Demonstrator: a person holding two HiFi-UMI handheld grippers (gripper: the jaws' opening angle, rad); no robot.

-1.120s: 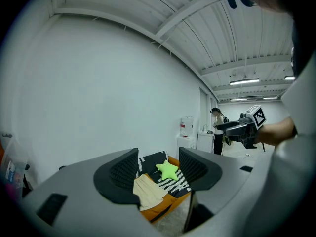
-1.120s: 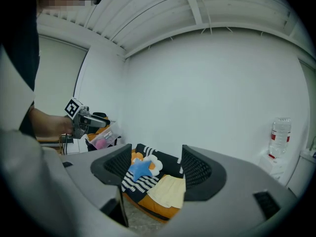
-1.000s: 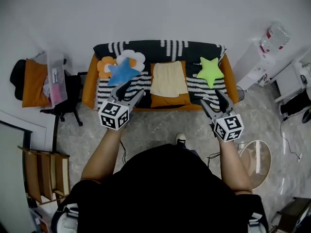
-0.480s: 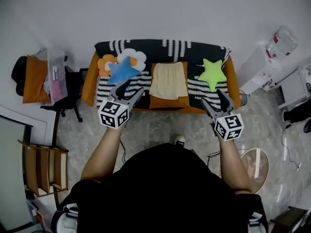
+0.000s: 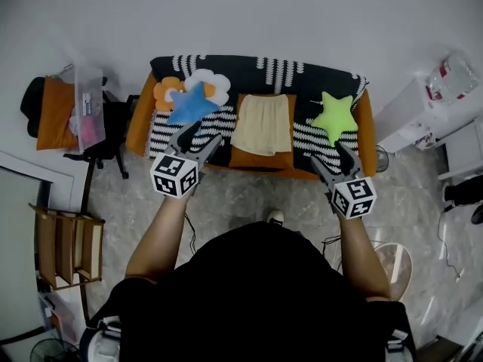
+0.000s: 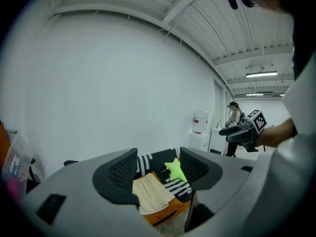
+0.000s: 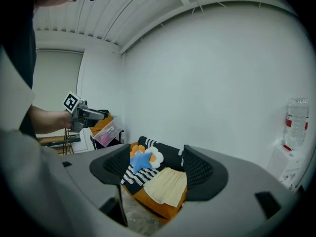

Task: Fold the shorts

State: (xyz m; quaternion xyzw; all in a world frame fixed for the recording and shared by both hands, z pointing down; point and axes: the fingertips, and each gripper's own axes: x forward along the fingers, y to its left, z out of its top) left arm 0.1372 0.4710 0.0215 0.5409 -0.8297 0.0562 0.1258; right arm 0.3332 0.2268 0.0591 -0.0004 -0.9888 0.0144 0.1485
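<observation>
Pale yellow shorts (image 5: 262, 124) lie flat on the middle of an orange sofa (image 5: 139, 123) covered by a black-and-white blanket; the same shorts (image 6: 150, 193) (image 7: 166, 187) show in both gripper views. My left gripper (image 5: 198, 141) hovers in front of the sofa's left part, open and empty, well short of the shorts. My right gripper (image 5: 332, 158) is held in front of the sofa's right part, open too, with nothing between its fingers. From each gripper view the other gripper (image 6: 243, 130) (image 7: 83, 113) shows in the air.
A blue star cushion (image 5: 190, 105) and a flower cushion (image 5: 206, 86) lie left of the shorts, a green star cushion (image 5: 335, 116) lies right. A chair with an orange bag (image 5: 54, 113) stands far left, a water dispenser (image 5: 436, 96) right, wooden shelves (image 5: 64, 248) lower left.
The view has shifted slightly, so the sofa sits a little higher and more to the right. Both grippers keep their places in front of it and stay open.
</observation>
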